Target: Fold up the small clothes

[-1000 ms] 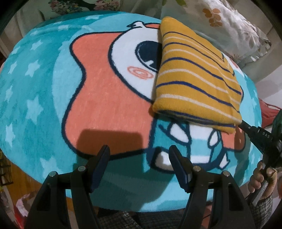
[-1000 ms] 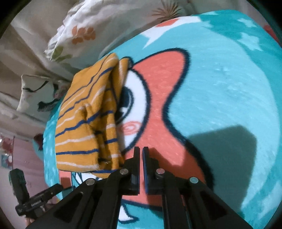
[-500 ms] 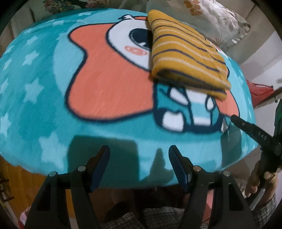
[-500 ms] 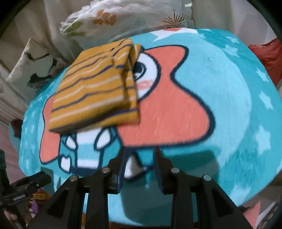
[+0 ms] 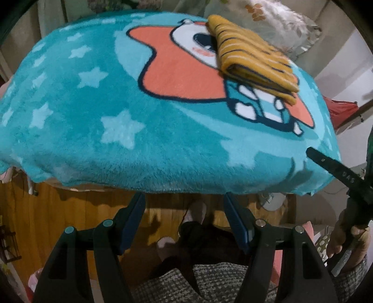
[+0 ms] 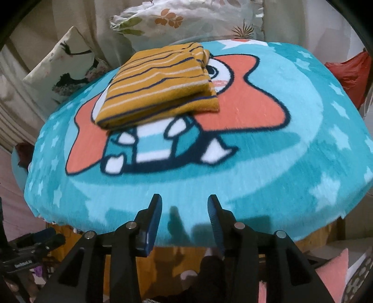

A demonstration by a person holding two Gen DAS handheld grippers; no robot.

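Observation:
A mustard-yellow garment (image 5: 253, 63) with navy and white stripes lies folded into a neat rectangle on the far side of a teal cartoon blanket (image 5: 116, 116). In the right wrist view the garment (image 6: 160, 86) sits at the upper left. My left gripper (image 5: 184, 205) is open and empty, held off the blanket's near edge, well short of the garment. My right gripper (image 6: 185, 205) is open and empty, above the blanket's near edge. The right gripper also shows at the right of the left wrist view (image 5: 335, 172).
The blanket (image 6: 291, 163) covers a round wooden table. Floral pillows (image 6: 186, 16) and a curtain lie behind it. A red bag (image 6: 349, 72) sits at the right. My legs and feet (image 5: 193, 214) are below the table edge.
Both grippers have pulled back from the garment toward the near edge of the blanket. The right gripper, shut one second ago, has opened. The garment stays folded in place.

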